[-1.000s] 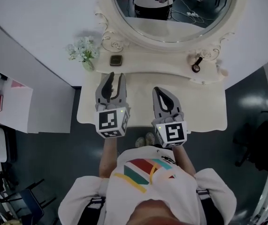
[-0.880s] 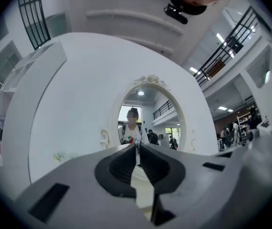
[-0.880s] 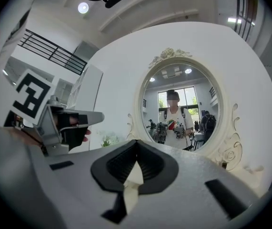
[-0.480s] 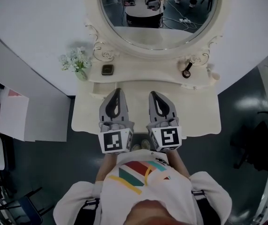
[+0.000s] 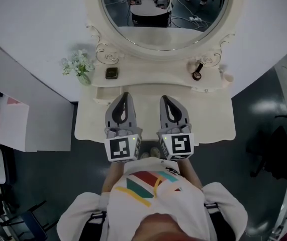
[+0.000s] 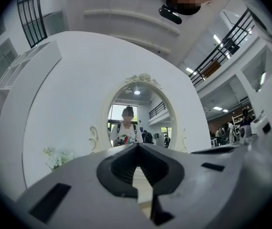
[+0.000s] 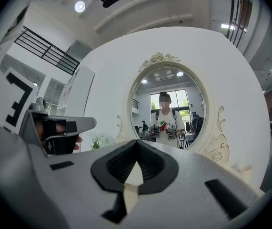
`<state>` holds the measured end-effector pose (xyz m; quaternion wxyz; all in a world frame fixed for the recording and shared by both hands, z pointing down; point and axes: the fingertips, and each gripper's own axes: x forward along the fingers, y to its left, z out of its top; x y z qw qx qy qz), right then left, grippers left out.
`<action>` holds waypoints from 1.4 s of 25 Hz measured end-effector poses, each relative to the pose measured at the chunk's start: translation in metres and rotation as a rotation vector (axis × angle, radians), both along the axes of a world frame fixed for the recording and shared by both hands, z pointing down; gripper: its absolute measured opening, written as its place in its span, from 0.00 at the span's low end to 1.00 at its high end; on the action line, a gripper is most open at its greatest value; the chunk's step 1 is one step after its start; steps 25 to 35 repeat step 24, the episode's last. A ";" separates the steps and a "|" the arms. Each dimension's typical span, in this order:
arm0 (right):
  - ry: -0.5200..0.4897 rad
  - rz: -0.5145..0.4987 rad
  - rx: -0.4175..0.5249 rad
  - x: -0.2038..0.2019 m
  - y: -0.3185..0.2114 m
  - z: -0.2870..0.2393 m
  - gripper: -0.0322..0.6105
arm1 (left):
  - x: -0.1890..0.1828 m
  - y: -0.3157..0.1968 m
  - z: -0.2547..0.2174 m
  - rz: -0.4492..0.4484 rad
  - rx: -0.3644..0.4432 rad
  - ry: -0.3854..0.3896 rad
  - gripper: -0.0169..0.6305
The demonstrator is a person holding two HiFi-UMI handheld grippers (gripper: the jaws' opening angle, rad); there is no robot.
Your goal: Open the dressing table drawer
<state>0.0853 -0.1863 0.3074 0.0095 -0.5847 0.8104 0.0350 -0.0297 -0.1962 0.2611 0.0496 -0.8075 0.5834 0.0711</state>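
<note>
Jaws of the left gripper (image 5: 125,97), wide a second ago, now meet empty beside the right gripper (image 5: 165,100) (also closed) above the table (image 5: 211,120); drawer seemingly still unopened.

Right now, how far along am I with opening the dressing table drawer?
Nothing done yet: no drawer stands out from the dressing table. The left gripper and right gripper are shut and empty over its top. Left: grip the drawer and pull.
</note>
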 end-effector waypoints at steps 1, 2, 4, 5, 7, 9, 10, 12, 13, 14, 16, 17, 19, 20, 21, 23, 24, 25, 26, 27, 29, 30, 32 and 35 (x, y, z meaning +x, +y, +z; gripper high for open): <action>0.007 0.004 -0.001 0.001 0.000 0.000 0.05 | 0.000 0.000 0.000 0.000 -0.001 0.001 0.04; 0.010 0.007 -0.002 0.001 0.000 0.000 0.05 | 0.000 0.001 0.000 0.000 -0.001 0.002 0.04; 0.007 0.010 -0.005 0.002 0.001 0.001 0.05 | 0.000 0.001 0.000 0.002 -0.002 0.003 0.04; 0.006 0.011 -0.005 0.001 0.001 0.001 0.05 | 0.000 0.001 0.001 0.003 -0.004 0.004 0.04; 0.008 0.011 -0.005 0.000 0.000 0.000 0.05 | -0.001 0.001 0.002 0.004 -0.009 0.004 0.04; 0.013 0.012 -0.004 0.001 0.001 0.001 0.05 | 0.000 0.000 0.003 0.004 -0.012 0.005 0.04; 0.015 0.013 -0.003 0.001 0.001 0.001 0.05 | 0.000 0.000 0.003 0.004 -0.013 0.006 0.04; 0.021 0.017 -0.001 0.001 0.001 0.001 0.05 | -0.001 0.000 0.004 0.003 -0.018 0.006 0.04; 0.025 0.021 -0.002 0.001 0.001 0.001 0.05 | -0.001 0.000 0.005 0.004 -0.021 0.005 0.04; 0.029 0.025 -0.003 0.001 0.001 0.001 0.05 | -0.001 0.000 0.006 0.004 -0.025 0.004 0.04; 0.034 0.031 -0.009 0.002 0.001 0.002 0.05 | -0.002 0.000 0.007 0.003 -0.033 0.002 0.04; 0.034 0.032 -0.012 0.002 0.001 0.003 0.05 | -0.002 0.000 0.007 0.002 -0.034 0.001 0.04; 0.027 0.033 -0.016 0.004 0.000 0.004 0.05 | -0.002 -0.001 0.009 0.003 -0.030 0.006 0.04; 0.022 0.033 -0.018 0.004 -0.001 0.005 0.05 | -0.002 -0.002 0.011 0.006 -0.023 0.012 0.04; 0.018 0.032 -0.019 0.005 -0.001 0.005 0.05 | -0.001 -0.003 0.014 0.009 -0.016 0.016 0.04; 0.009 0.028 -0.020 0.005 -0.002 0.005 0.05 | -0.001 -0.004 0.018 0.007 -0.013 0.007 0.04; 0.004 0.026 -0.020 0.005 -0.003 0.005 0.05 | -0.001 -0.005 0.018 0.003 -0.015 -0.002 0.04; 0.004 0.026 -0.020 0.005 -0.003 0.005 0.05 | -0.001 -0.005 0.018 0.003 -0.015 -0.002 0.04; 0.004 0.026 -0.020 0.005 -0.003 0.005 0.05 | -0.001 -0.005 0.018 0.003 -0.015 -0.002 0.04; 0.004 0.026 -0.020 0.005 -0.003 0.005 0.05 | -0.001 -0.005 0.018 0.003 -0.015 -0.002 0.04; 0.004 0.026 -0.020 0.005 -0.003 0.005 0.05 | -0.001 -0.005 0.018 0.003 -0.015 -0.002 0.04; 0.004 0.026 -0.020 0.005 -0.003 0.005 0.05 | -0.001 -0.005 0.018 0.003 -0.015 -0.002 0.04; 0.004 0.026 -0.020 0.005 -0.003 0.005 0.05 | -0.001 -0.005 0.018 0.003 -0.015 -0.002 0.04; 0.004 0.026 -0.020 0.005 -0.003 0.005 0.05 | -0.001 -0.005 0.018 0.003 -0.015 -0.002 0.04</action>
